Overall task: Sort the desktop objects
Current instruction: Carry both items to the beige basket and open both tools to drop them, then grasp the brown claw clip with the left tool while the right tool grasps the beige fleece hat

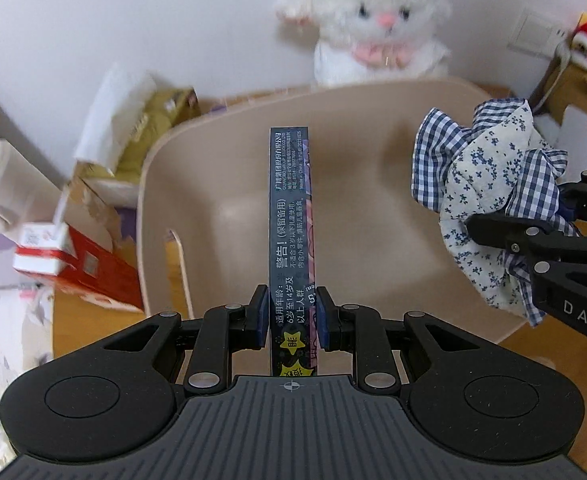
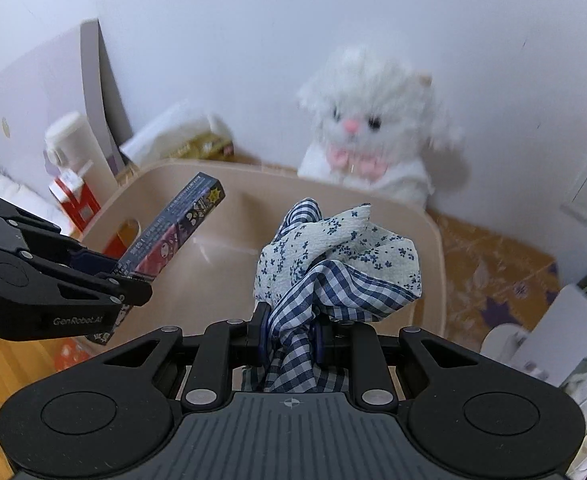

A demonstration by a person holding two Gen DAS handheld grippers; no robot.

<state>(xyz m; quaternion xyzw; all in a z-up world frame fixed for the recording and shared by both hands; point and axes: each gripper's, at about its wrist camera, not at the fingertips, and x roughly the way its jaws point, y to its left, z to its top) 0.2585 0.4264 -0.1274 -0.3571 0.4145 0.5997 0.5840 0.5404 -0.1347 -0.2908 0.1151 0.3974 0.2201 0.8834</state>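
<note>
Between the left gripper's (image 1: 291,316) pads a long dark printed box (image 1: 290,208) is clamped, hanging over the beige bin (image 1: 161,168). Beside it the right gripper (image 2: 291,332) is closed on a bunched checked and floral cloth (image 2: 333,256), also above the bin, whose visible floor is bare. Behind its rim sits a white plush cat (image 1: 377,28).

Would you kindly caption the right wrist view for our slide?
Right gripper holds a blue gingham-and-floral cloth over the beige bin; left gripper holds a slim box.
</note>
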